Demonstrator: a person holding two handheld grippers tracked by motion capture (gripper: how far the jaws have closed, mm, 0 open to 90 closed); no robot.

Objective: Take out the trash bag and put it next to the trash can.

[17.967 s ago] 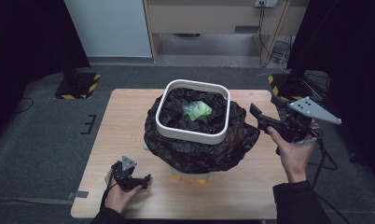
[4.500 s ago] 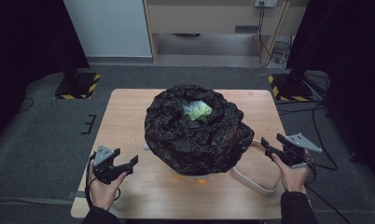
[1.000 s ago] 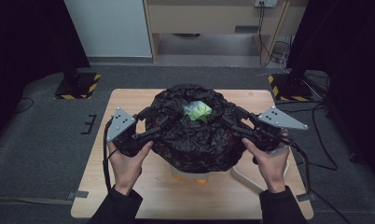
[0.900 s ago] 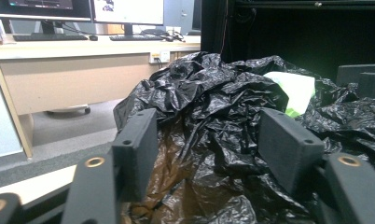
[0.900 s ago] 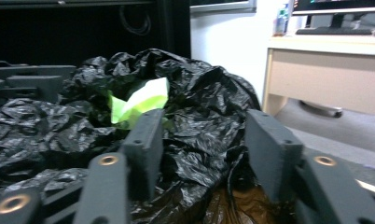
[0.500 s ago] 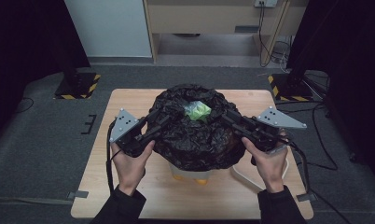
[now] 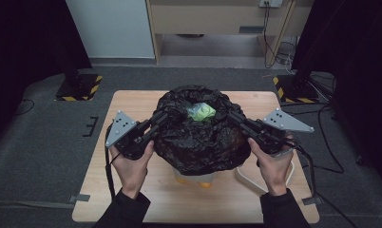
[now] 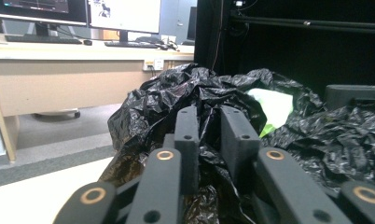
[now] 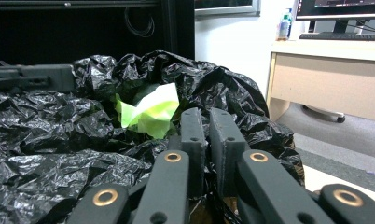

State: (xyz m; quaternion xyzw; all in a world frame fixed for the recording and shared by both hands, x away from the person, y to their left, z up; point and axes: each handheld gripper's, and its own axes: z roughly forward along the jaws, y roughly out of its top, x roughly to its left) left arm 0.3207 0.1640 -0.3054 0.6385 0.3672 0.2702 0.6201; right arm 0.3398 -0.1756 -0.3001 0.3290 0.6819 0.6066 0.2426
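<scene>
Contact has been made at both sides of the crumpled black plastic bin bag (image 7: 198, 137), which sits mid-worktop (image 7: 132, 102) over a pale container: within the last second the left gripper (image 7: 161, 119) and right gripper (image 7: 236, 118) were advanced from its flanks onto its upper rim. Both pairs of jaws are nearly closed, each pinching a fold of film. With the green crumpled paper (image 7: 201, 112) exposed in the mouth, gathering the rim is judged the step in hand.

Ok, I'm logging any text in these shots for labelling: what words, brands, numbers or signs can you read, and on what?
No text can be read in any view.
Monitors on the desk, left gripper view: screens lit, content too blurred to read.
Bottle on the desk, right gripper view: label too small to read.
Black bin bag, green paper, left gripper and right gripper: no print seen.
</scene>
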